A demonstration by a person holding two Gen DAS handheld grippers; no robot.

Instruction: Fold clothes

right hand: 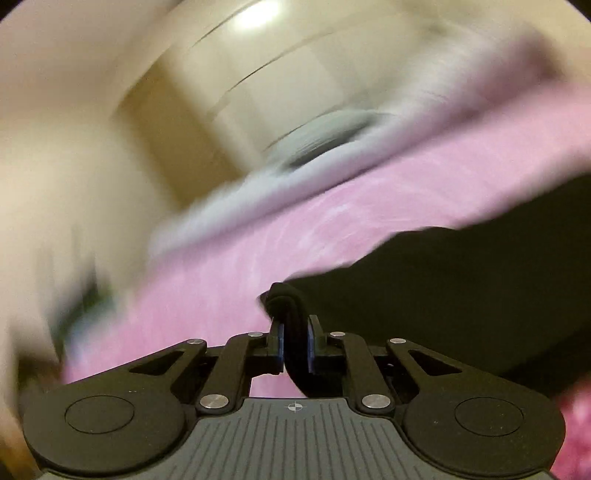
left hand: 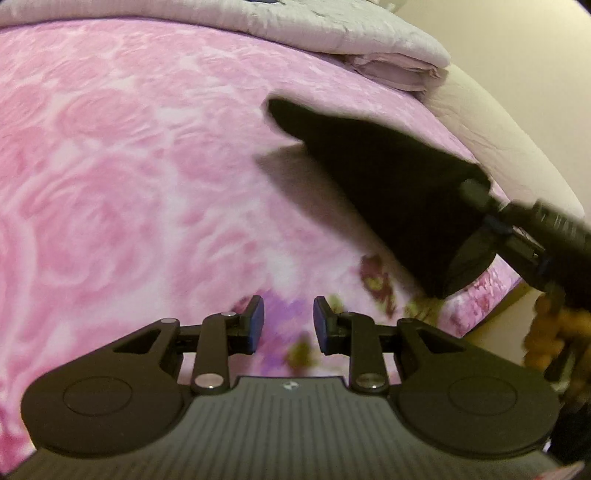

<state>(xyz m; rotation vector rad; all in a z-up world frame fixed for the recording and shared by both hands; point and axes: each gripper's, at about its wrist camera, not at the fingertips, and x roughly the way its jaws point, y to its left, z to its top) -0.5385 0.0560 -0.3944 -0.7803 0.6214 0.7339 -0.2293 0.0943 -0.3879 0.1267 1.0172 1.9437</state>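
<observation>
A black garment (left hand: 384, 184) hangs in the air over the pink rose-patterned bed cover (left hand: 129, 166), throwing a shadow on it. In the left wrist view the right gripper (left hand: 480, 195) comes in from the right edge and pinches the garment's corner. My left gripper (left hand: 289, 325) is open low over the bed, nothing between its blue pads, well short of the garment. In the right wrist view, which is motion-blurred, my right gripper (right hand: 294, 343) is shut on a bunched edge of the black garment (right hand: 461, 288), which trails off to the right.
A folded pale lilac quilt (left hand: 332, 33) lies along the far side of the bed. The bed's beige edge (left hand: 517, 147) and a cream wall are at the right. An orange-brown bumpy object (left hand: 554, 332) sits at the lower right. Cream cupboards (right hand: 240, 92) show blurred beyond the bed.
</observation>
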